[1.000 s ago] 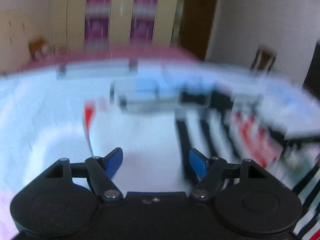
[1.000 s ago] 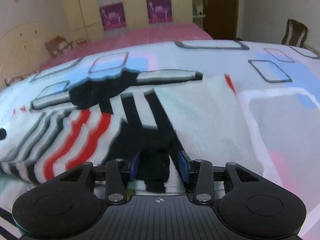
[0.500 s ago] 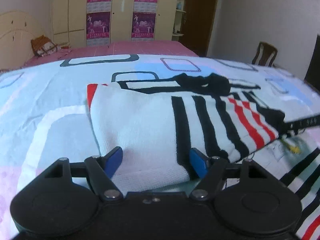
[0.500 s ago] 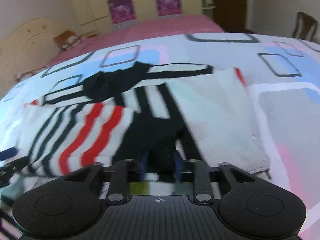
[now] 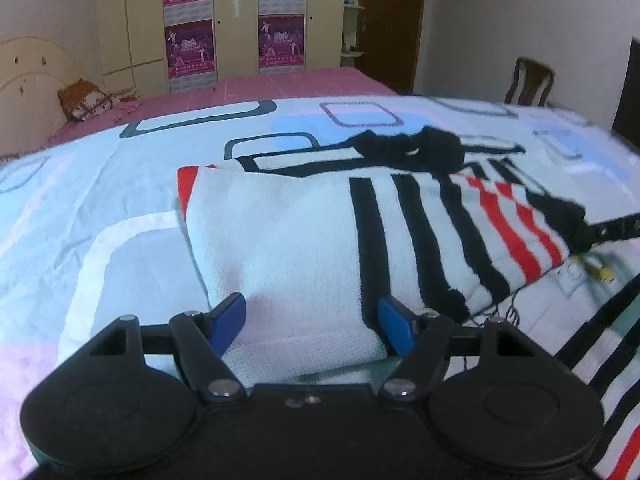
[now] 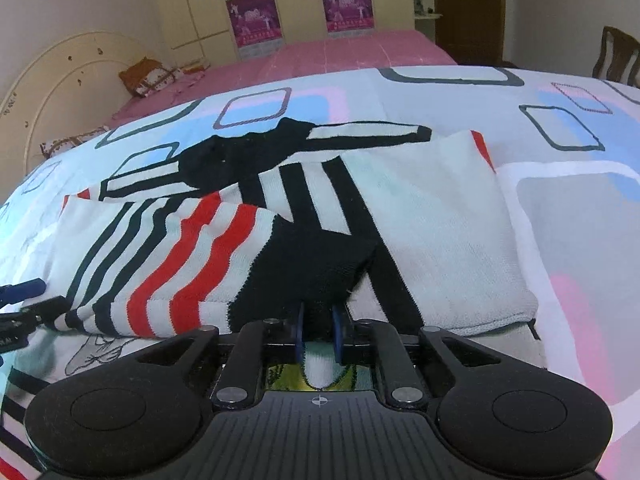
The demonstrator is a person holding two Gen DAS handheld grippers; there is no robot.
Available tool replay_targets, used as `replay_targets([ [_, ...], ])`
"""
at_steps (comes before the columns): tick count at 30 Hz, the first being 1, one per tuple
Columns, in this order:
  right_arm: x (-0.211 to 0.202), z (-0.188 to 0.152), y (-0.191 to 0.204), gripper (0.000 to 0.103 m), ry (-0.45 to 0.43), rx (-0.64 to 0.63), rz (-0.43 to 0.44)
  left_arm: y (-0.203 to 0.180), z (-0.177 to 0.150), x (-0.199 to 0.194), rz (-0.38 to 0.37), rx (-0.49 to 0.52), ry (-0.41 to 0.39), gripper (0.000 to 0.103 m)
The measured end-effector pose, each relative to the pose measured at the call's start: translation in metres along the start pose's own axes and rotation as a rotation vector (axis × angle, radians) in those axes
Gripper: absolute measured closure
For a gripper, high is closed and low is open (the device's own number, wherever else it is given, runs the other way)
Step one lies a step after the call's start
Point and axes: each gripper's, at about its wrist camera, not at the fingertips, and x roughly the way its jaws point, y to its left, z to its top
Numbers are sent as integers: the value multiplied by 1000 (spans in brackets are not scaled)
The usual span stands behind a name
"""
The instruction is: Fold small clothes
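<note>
Black two-finger tools at the near edge of a striped knit garment on a bed.

Right tool: blue pads pressed close together, pinching a black fold of the white knit garment with black and red stripes. Left tool: blue pads spread wide, straddling the plain white near edge of the same garment; whether they touch the cloth cannot be told. The garment lies partly folded on the bed's white quilt printed with grey, blue and pink rounded squares. Beyond the quilt lie a pink bedspread, a cream wardrobe with magenta posters and a wooden chair.
</note>
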Motion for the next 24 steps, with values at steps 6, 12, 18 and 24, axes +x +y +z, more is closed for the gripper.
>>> replay_targets([
  [6,-18,-2,3,54,-14,-50,-22,-8,5,-10,63,-3,12,10],
  [12,-74,-25,-2,24,-107,-124,-19,-27,-21,-70,141,9,-56,4],
  [18,-120,-62,-11,24,-127,-167,-6,-47,-70,-120,136,-16,-18,6],
  [24,-160,-112,-52,47,-69,-78,76,-62,-117,-161,108,-115,25,21],
])
